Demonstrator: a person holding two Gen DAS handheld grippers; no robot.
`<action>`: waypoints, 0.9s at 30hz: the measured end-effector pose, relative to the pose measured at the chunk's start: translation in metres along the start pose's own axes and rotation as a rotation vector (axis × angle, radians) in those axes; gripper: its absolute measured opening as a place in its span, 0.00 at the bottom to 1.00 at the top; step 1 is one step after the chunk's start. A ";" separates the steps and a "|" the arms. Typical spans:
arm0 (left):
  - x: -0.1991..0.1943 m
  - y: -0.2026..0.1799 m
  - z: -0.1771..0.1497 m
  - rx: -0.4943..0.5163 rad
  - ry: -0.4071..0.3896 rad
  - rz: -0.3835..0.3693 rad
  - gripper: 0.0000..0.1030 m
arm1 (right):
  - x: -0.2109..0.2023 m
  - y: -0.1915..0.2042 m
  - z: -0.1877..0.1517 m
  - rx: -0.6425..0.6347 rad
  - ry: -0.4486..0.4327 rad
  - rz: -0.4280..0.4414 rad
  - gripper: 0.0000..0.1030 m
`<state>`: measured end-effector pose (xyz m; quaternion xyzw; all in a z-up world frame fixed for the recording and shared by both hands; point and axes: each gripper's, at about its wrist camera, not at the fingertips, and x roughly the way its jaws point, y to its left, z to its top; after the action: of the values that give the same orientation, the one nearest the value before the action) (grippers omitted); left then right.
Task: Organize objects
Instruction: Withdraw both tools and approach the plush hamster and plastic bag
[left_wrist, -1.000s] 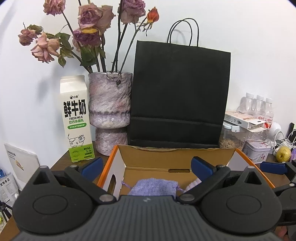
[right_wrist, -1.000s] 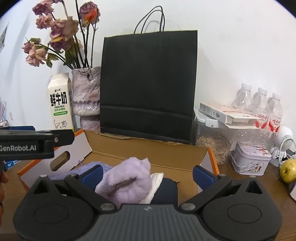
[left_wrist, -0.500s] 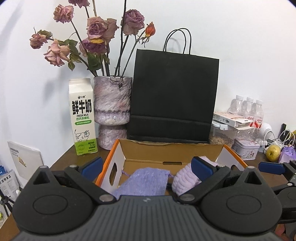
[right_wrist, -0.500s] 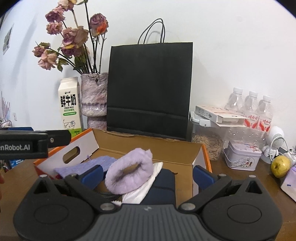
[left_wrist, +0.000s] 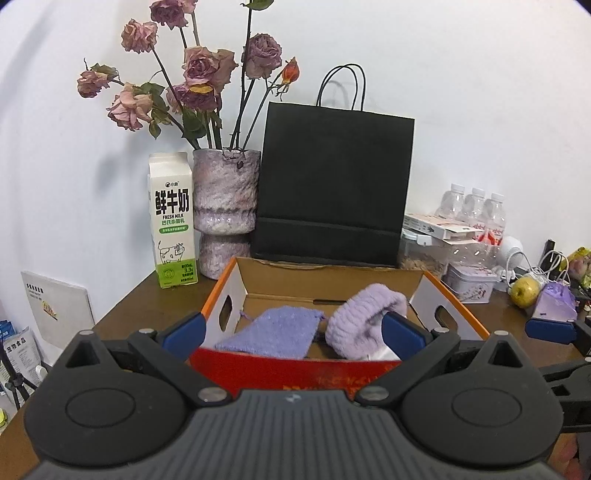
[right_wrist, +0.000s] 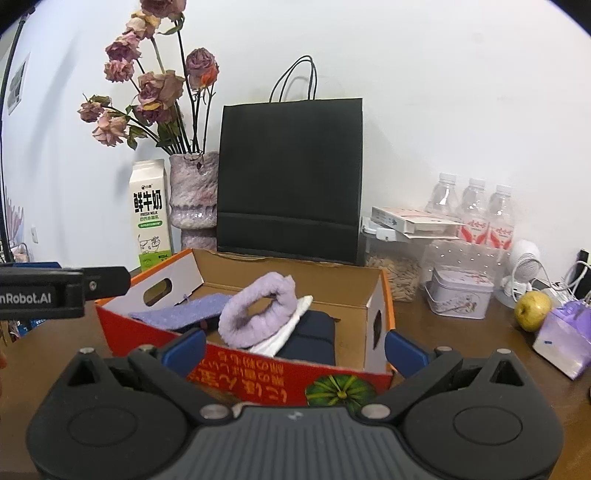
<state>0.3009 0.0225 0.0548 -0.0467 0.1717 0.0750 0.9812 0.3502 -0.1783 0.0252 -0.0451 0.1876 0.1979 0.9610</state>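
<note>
Both claws spread wide and empty: left claw (left_wrist: 291, 328) low in the frame before the open orange-and-white cardboard box (left_wrist: 458, 312), right claw (right_wrist: 293, 345) likewise low centre in its own view, blue pads flanking the box's red front wall. Neither touching anything.

Already lying inside the box: a flat lilac knitted pouch (left_wrist: 273, 330) at centre left, a fluffy lavender fleece band (left_wrist: 364, 319) at centre right draped over a white cloth (right_wrist: 284, 334) and a navy fabric case (right_wrist: 314, 338). Still loose on the dark wooden counter (right_wrist: 461, 334), at the right edge of the frame: a yellow-green apple (right_wrist: 532, 310) and a pale purple pouch (right_wrist: 565, 336), well apart from the box.

Likely step in hand: fetching the next loose item. Best done with the right claw, nearer to that side. Approach from above, pads either side of the purple pouch's body, gentle squeeze on soft material. Clear of the white cables behind the apple. High lift over the box's right wall before lowering into the free rear corner.
</note>
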 end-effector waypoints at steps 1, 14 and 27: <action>-0.003 -0.001 -0.002 0.000 0.001 0.000 1.00 | -0.004 0.000 -0.002 -0.001 -0.001 -0.001 1.00; -0.031 -0.016 -0.029 -0.004 0.059 -0.004 1.00 | -0.048 -0.017 -0.032 -0.002 0.018 -0.014 1.00; -0.038 -0.038 -0.065 0.030 0.147 0.002 1.00 | -0.080 -0.036 -0.066 -0.017 0.054 -0.035 1.00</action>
<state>0.2507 -0.0277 0.0098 -0.0371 0.2445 0.0700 0.9664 0.2741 -0.2512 -0.0050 -0.0617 0.2110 0.1813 0.9585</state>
